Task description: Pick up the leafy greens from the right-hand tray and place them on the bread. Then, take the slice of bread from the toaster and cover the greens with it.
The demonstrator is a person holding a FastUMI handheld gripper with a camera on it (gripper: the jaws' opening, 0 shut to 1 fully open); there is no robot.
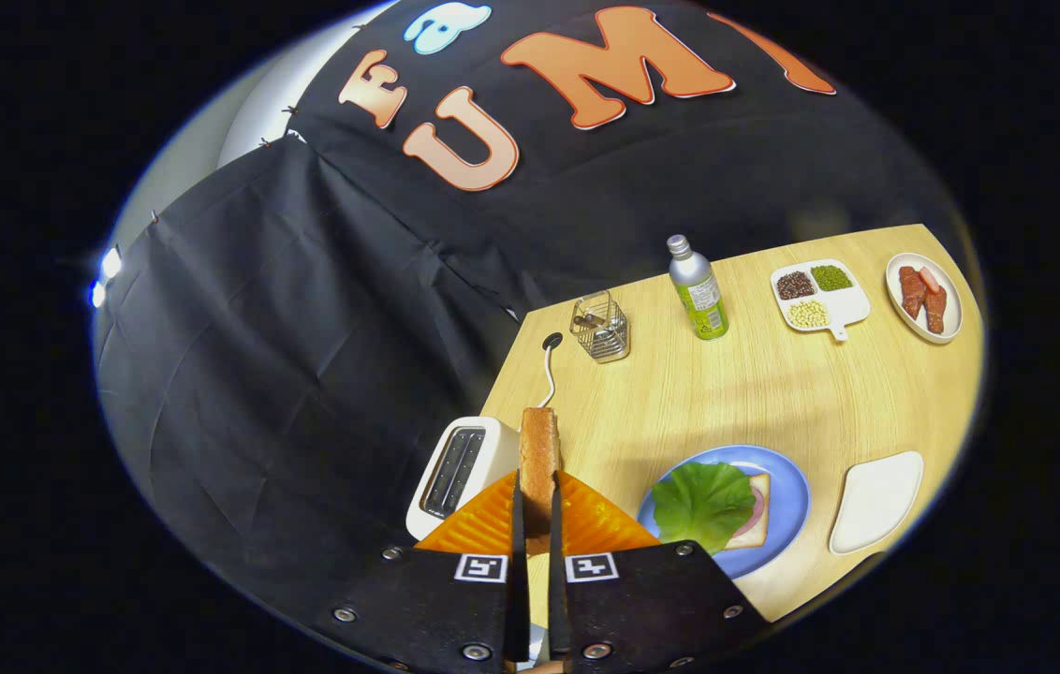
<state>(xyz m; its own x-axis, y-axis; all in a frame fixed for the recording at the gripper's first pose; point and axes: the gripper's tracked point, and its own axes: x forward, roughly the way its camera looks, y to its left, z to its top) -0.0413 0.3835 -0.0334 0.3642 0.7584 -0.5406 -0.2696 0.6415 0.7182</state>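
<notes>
The gripper has its two fingers drawn close together, both pressing on the flat sides of a browned slice of toasted bread, which stands on edge between them and rises past their tips. Just left of the fingers sits a white two-slot toaster with its slots showing dark, its white cord trailing away across the pale wooden table. Just right of the fingers lies a round blue plate carrying a slice of bread with a pink layer and a ruffled green lettuce leaf on top. Right of it rests a white tray. Farther off stand a wire basket, a silver bottle with a green label, a white divided dish of beans and a white oval plate of red meat strips.
</notes>
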